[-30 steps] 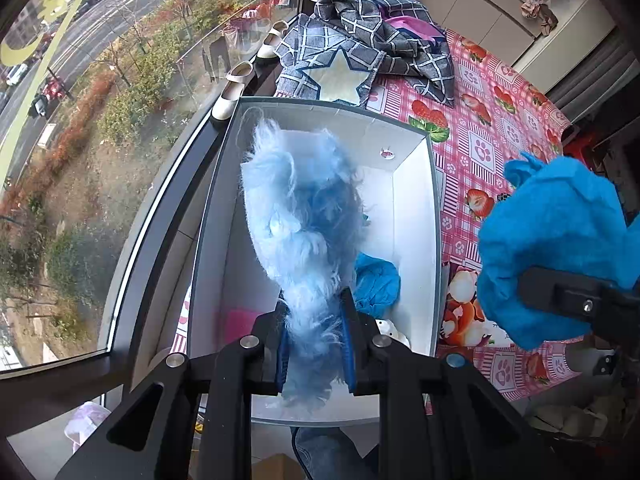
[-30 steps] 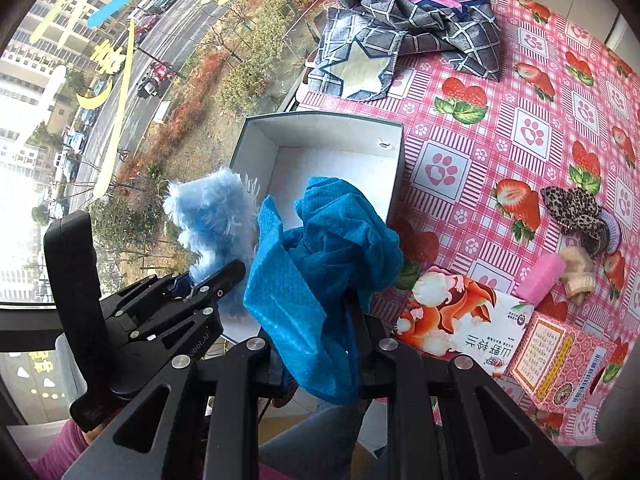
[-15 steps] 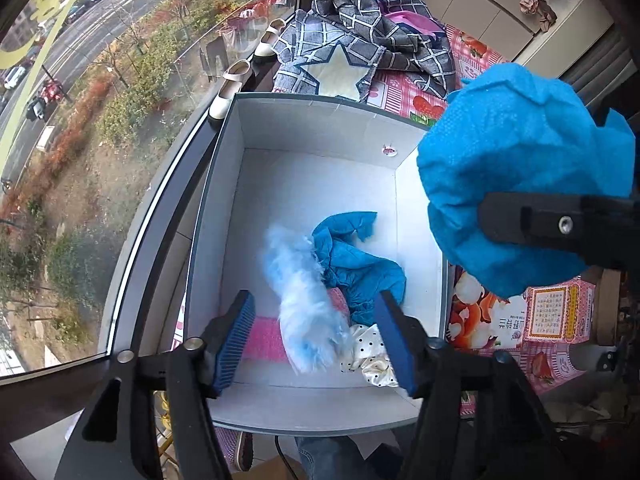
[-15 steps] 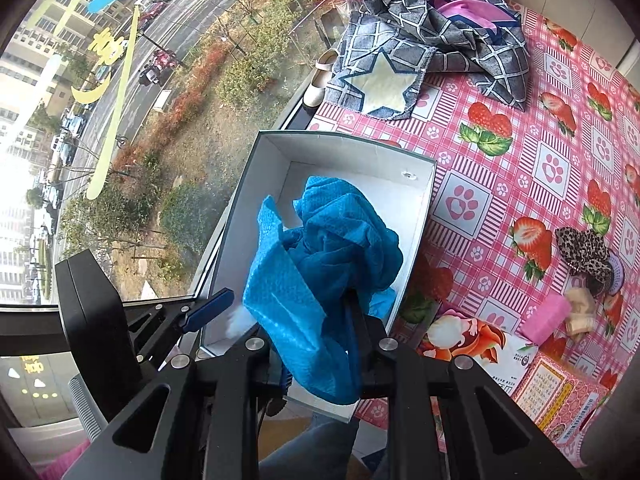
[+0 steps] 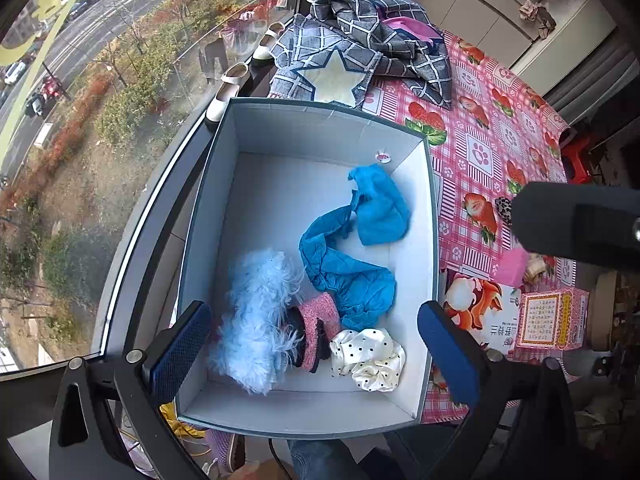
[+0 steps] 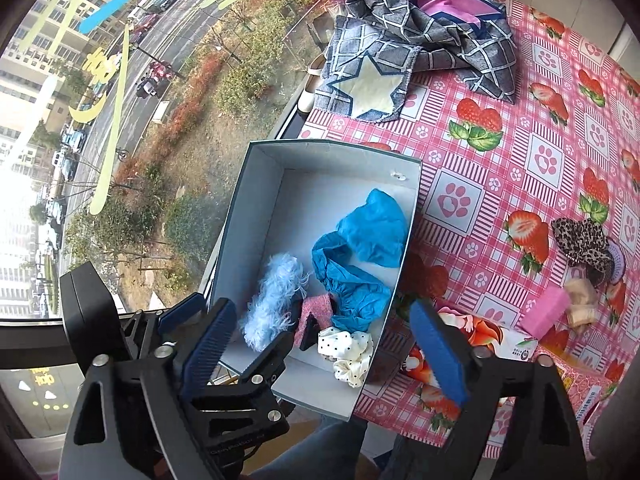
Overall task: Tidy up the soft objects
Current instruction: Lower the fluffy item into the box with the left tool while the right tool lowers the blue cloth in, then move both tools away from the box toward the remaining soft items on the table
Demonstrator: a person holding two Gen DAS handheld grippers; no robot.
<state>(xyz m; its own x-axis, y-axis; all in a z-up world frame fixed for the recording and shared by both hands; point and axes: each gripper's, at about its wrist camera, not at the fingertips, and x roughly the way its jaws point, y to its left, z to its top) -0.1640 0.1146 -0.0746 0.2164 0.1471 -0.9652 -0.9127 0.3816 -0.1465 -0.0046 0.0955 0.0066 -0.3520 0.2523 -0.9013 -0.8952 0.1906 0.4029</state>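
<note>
One open box (image 5: 308,128) is seen at the left edge of the desk (image 5: 480,152), beside the window. Five soft items are counted inside: two blue cloths, one far (image 5: 380,208) and one nearer (image 5: 348,276), one fluffy light-blue piece (image 5: 256,320) at the near left, one pink knit piece (image 5: 316,324) and one dotted white scrunchie (image 5: 370,358). Both grippers are held wide open and empty: the left gripper (image 5: 316,352) above the box's near end, the right gripper (image 6: 320,356) over its near right corner. Further right on the desk, one leopard scrunchie (image 6: 580,240) and one pink pad (image 6: 546,312) are seen. One checked cloth (image 6: 420,48) lies at the far end.
</note>
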